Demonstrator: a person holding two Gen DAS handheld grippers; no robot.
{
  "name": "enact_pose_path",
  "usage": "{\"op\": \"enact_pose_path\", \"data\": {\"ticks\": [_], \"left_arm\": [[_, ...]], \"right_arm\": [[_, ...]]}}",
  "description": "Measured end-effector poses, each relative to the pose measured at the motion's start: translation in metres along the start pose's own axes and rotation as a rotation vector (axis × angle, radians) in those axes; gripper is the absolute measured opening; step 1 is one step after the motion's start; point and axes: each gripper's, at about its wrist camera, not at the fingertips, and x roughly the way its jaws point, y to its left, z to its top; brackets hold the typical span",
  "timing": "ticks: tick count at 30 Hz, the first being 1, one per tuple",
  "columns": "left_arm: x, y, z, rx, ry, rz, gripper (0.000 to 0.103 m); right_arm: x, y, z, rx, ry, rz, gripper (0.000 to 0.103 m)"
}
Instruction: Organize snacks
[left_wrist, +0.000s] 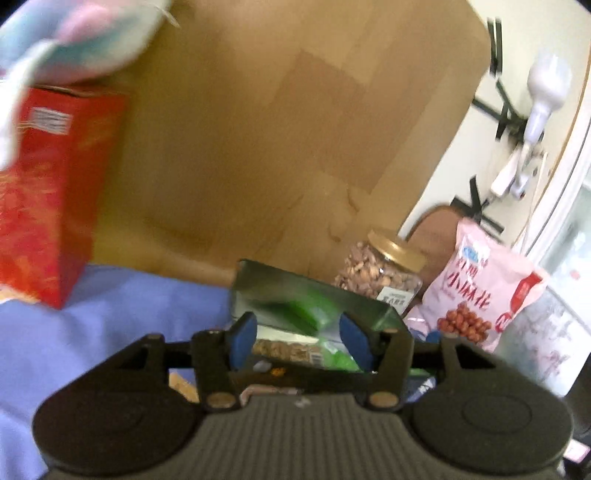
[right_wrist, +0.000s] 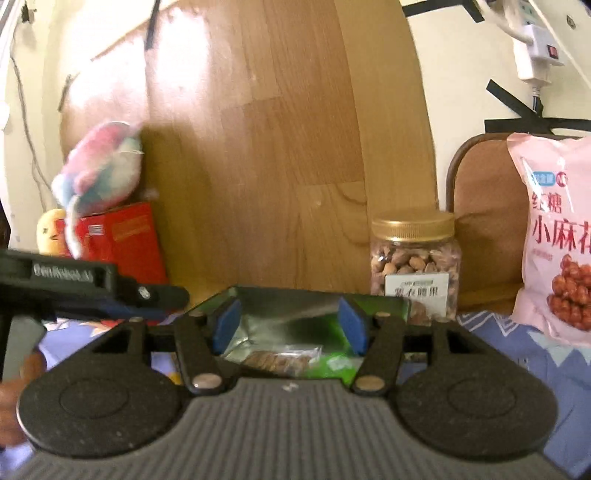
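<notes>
A green and silver foil snack bag (left_wrist: 310, 295) lies on the blue cloth (left_wrist: 110, 332), with a clear window showing brown snacks. My left gripper (left_wrist: 299, 338) is open, its blue pads on either side of the bag's near end and not pressing it. In the right wrist view the same bag (right_wrist: 295, 306) lies between the blue pads of my right gripper (right_wrist: 290, 326), which is also open. The left gripper's black body (right_wrist: 92, 291) reaches in from the left there. Behind the bag stand a gold-lidded jar of nuts (right_wrist: 415, 258) and a pink snack bag (right_wrist: 557, 240).
A red box (right_wrist: 125, 240) stands at the left with a pastel plush toy (right_wrist: 103, 166) on top and a yellow plush (right_wrist: 51, 230) beside it. A wooden board (right_wrist: 277, 129) rises behind everything. A brown chair back (right_wrist: 487, 221) and a power strip (right_wrist: 535, 48) are at the right.
</notes>
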Motion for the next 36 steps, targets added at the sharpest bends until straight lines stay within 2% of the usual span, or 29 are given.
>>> {"op": "enact_pose_path", "data": {"ticks": [4,5,6,9,13,17,19,27,30,31,32,35,36], "left_arm": [[-0.037,0.017,-0.025,-0.048,0.024,-0.005,0.052],[-0.043,0.02,-0.035,-0.063,0.041,-0.006,0.052],[-0.047,0.024,-0.045,-0.082,0.062,-0.003,0.052],[-0.053,0.03,-0.071,-0.12,0.116,0.015,0.052],[-0.049,0.038,-0.098,-0.163,0.191,0.038,0.055],[-0.051,0.041,-0.112,-0.157,0.188,0.035,0.052],[-0.054,0.04,-0.115,-0.167,0.207,0.001,0.046],[-0.085,0.017,-0.143,-0.072,0.221,0.001,0.043],[-0.097,0.019,-0.151,-0.095,0.234,-0.026,0.044],[-0.101,0.021,-0.153,-0.106,0.235,-0.033,0.044],[-0.105,0.024,-0.154,-0.119,0.237,-0.044,0.043],[-0.114,0.033,-0.16,-0.168,0.243,-0.084,0.046],[-0.117,0.035,-0.161,-0.177,0.245,-0.096,0.046]], "right_arm": [[0.0,0.008,-0.02,0.076,0.152,0.193,0.061],[0.004,0.011,-0.025,0.088,0.193,0.215,0.06],[0.01,0.014,-0.03,0.094,0.231,0.224,0.059],[0.025,0.019,-0.043,0.119,0.322,0.246,0.044],[0.018,0.029,-0.049,0.126,0.371,0.28,0.013],[-0.003,0.043,-0.061,0.11,0.389,0.261,0.011],[-0.012,0.047,-0.068,0.112,0.407,0.243,0.011],[-0.054,0.065,-0.091,0.137,0.399,0.245,0.015],[-0.067,0.064,-0.096,0.156,0.392,0.252,0.019],[-0.072,0.065,-0.098,0.147,0.392,0.253,0.028],[-0.079,0.068,-0.1,0.134,0.394,0.26,0.045],[-0.098,0.078,-0.106,0.066,0.384,0.292,0.064],[-0.102,0.084,-0.109,0.029,0.381,0.29,0.065]]}}
